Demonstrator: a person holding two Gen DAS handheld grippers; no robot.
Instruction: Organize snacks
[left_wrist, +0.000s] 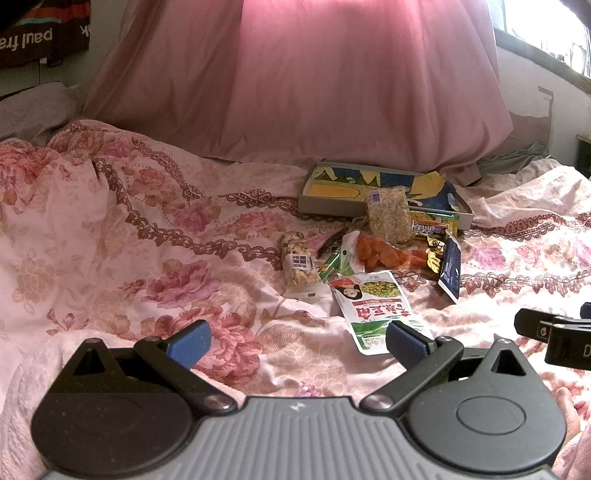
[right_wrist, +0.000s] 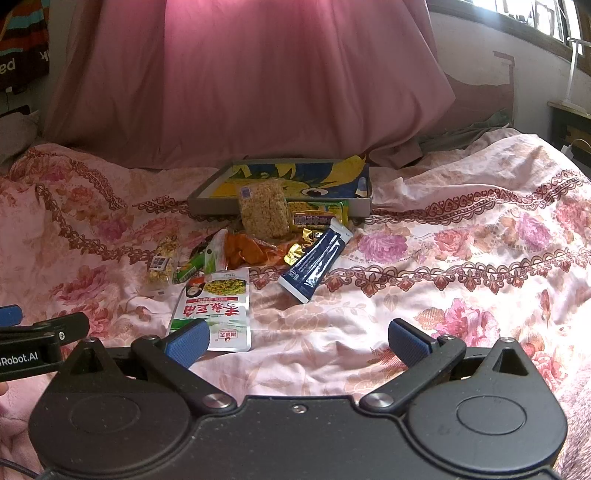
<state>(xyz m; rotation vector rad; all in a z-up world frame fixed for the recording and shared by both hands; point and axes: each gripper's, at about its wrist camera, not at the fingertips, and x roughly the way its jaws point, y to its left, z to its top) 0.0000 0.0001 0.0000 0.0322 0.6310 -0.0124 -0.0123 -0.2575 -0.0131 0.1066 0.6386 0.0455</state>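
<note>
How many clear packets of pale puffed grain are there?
2: a large clear puffed-rice block leaning on the shallow cardboard tray's front edge, and a smaller clear nut-and-grain bar far left. The pile may hide others.

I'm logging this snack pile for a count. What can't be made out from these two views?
- Wrappers under the rice cake pack and orange snack bag: overlapped, number unclear in both views.
- Tray floor: partly hidden by its near wall.
- Small print on the dark blue sachet: too small.

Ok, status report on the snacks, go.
Left tool open, empty. Right tool open, empty. Snack packets piled on the bedspread before the tray, crisped rice pack leaning on its rim. Nothing blocking.
</note>
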